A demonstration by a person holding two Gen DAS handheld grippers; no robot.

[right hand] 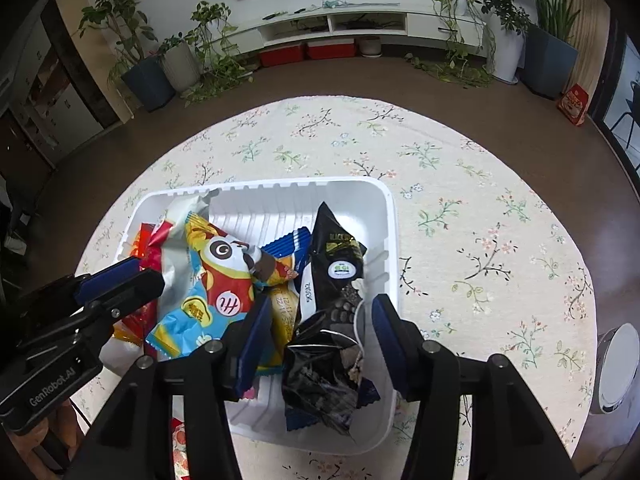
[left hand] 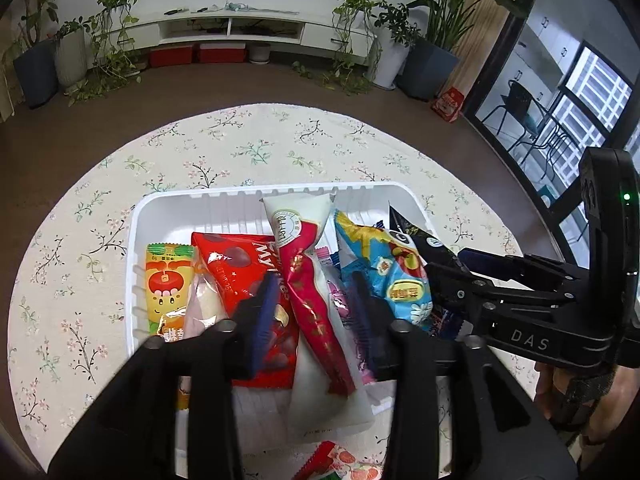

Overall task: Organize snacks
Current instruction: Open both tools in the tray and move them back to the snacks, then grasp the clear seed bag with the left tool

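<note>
Snacks fill a white tray [left hand: 138, 240] of thin ribbed plastic with rounded corners, set on a round table under a cream cloth [left hand: 240, 144] printed with small flower sprigs. In the left wrist view a long red-and-white pack [left hand: 308, 280] lies tilted across the heap, between a glossy red pouch [left hand: 236, 268] and a crinkled blue bag [left hand: 384, 264]; a small yellow sachet [left hand: 166, 284] sits by the tray's left wall. The left gripper [left hand: 316, 308] hangs over the red-and-white pack, jaws about half open, the pads clear of it, nothing held. In the right wrist view the right gripper [right hand: 316, 340] stands half open too, astride a shiny black bag [right hand: 328, 344] that lies creased along the tray's right side; its blue ridged pads [right hand: 252, 340] do not press the foil.
</note>
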